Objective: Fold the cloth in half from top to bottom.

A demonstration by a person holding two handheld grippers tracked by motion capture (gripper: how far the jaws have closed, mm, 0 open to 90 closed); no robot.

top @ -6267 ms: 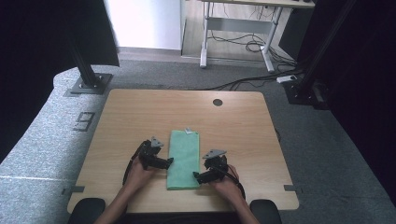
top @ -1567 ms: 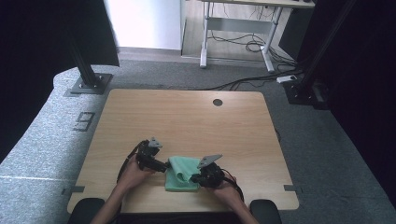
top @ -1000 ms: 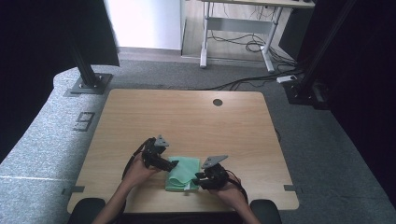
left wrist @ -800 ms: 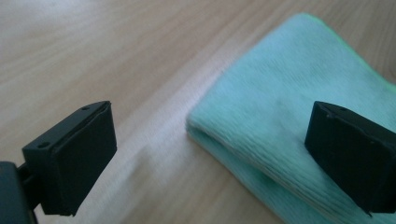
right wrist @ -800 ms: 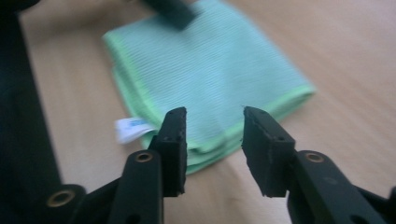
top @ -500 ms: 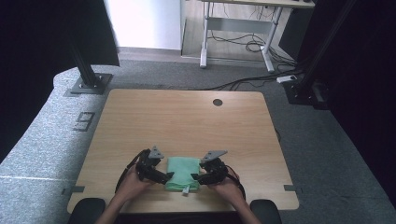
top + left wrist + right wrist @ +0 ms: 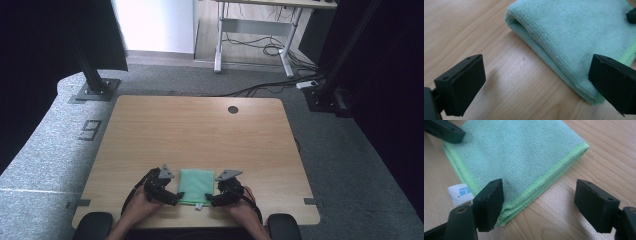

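Note:
A mint-green cloth (image 7: 196, 185) lies folded into a small flat square near the front edge of the wooden table (image 7: 200, 125). My left gripper (image 7: 176, 195) is at its near left corner and my right gripper (image 7: 210, 199) at its near right corner. In the left gripper view, the left gripper (image 7: 536, 82) stands wide open over bare wood, with the cloth's folded edge (image 7: 579, 37) reaching toward one jaw. The right gripper (image 7: 539, 202) has just been opening; the cloth's hemmed corner (image 7: 519, 152) lies between its jaws, unpressed. A white label (image 7: 460, 193) sticks out of the hem.
A round cable hole (image 7: 233, 109) sits at the table's far side. The table's front edge is right under the hands, with two dark rounded pads (image 7: 95, 222) (image 7: 285, 225) below it. Grey carpet, black posts and a desk frame surround the table.
The long cloth strip has been folded over toward the front. Over the last second the raised, bunched fold came down flat, both grippers sank to its near corners and the right jaws parted.

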